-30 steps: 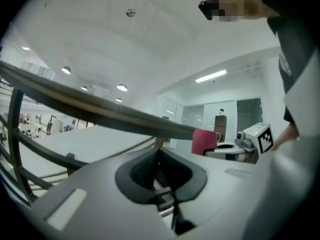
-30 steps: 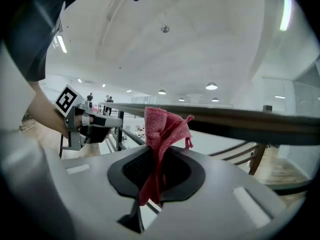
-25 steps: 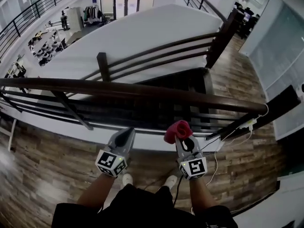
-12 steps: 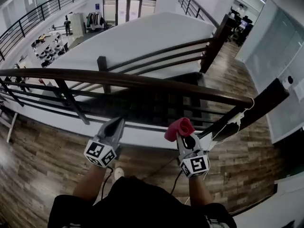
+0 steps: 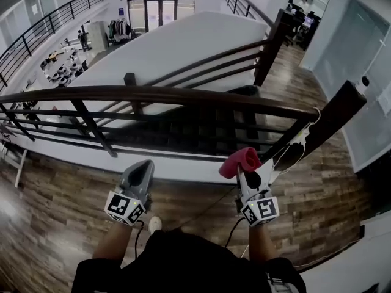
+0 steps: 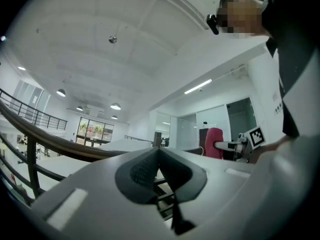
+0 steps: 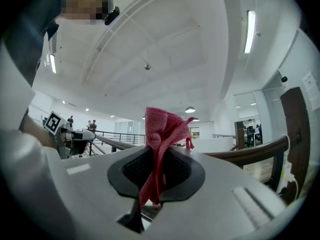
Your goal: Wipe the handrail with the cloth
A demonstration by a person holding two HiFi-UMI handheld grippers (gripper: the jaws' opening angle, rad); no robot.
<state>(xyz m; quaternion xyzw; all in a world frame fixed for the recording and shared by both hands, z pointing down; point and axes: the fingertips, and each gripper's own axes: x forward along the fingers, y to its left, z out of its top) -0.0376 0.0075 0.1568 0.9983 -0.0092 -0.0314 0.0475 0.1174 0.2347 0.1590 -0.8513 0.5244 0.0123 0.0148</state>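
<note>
red cloth held up short of the handrail

the person stands on the wood floor [image 5: 55,206] facing a dark handrail [image 5: 183,95] that runs across in front of them. they hold a gripper in each hand, both low on the near side of the rail.

the right gripper [image 5: 244,171] has its two fingers pinched on a red cloth [image 5: 240,160]. the cloth is bunched into a loose wad that stands up above the fingertips, and a tail of it hangs down between the dark pads. in the right gripper view the fabric fills the gap between the jaws.

the cloth is not touching the handrail. from above it shows below the top rail, in front of the lower bars [image 5: 183,154], toward the right end where a thick dark post [image 5: 333,118] slants up and away. a white cable [image 5: 297,146] hangs by that post, near the cloth.

the left gripper [image 5: 145,165] sits off to the left, well apart from the right one. its fingers are pressed together with nothing between them. it points toward the railing and touches nothing.

beyond the handrail a dark staircase [image 5: 201,130] drops away, with a second railing [image 5: 201,66] on its far side.
</note>
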